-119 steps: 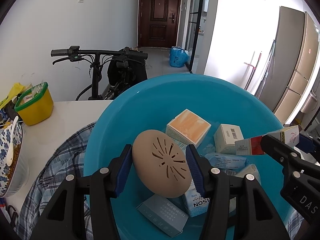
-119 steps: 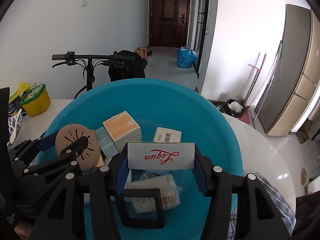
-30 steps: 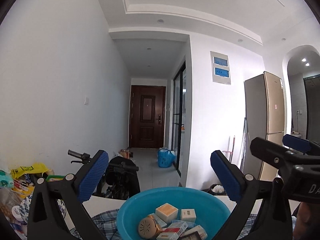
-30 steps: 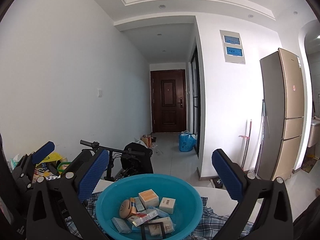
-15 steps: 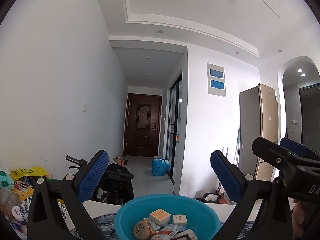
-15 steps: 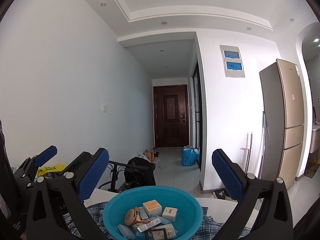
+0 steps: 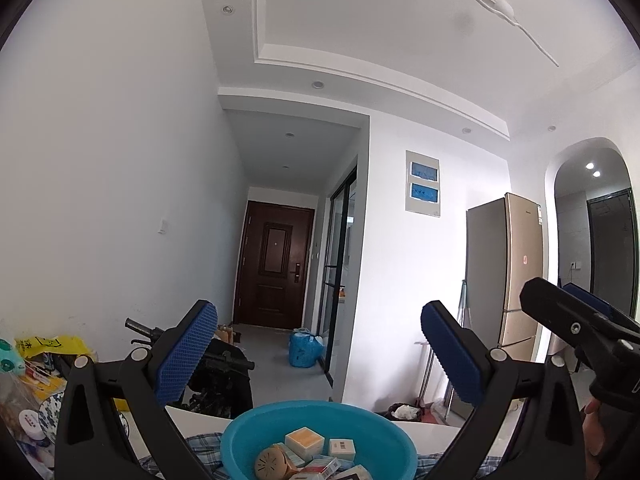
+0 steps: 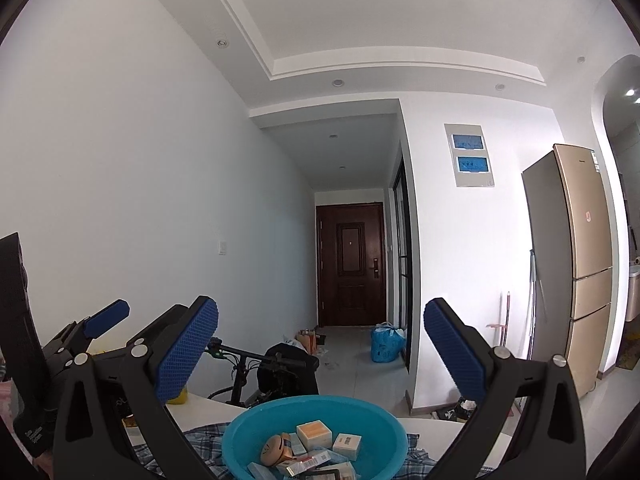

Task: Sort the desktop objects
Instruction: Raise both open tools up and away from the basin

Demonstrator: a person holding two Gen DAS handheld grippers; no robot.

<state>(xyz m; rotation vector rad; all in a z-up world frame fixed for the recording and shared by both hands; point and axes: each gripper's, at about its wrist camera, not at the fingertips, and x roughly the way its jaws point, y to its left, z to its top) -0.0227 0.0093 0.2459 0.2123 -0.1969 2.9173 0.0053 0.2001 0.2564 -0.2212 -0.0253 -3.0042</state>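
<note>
Both the left gripper (image 7: 318, 344) and right gripper (image 8: 320, 344) stood apart, empty; the blue basin (image 8: 256, 432) at six o'clock looked filled, so sorting seemed finished.

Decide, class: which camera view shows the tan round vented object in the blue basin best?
The left wrist view shows the tan round vented object best: its slotted face turns toward the camera in the blue basin. In the right wrist view the object is smaller, seen more edge-on, leaning against boxes.
</note>
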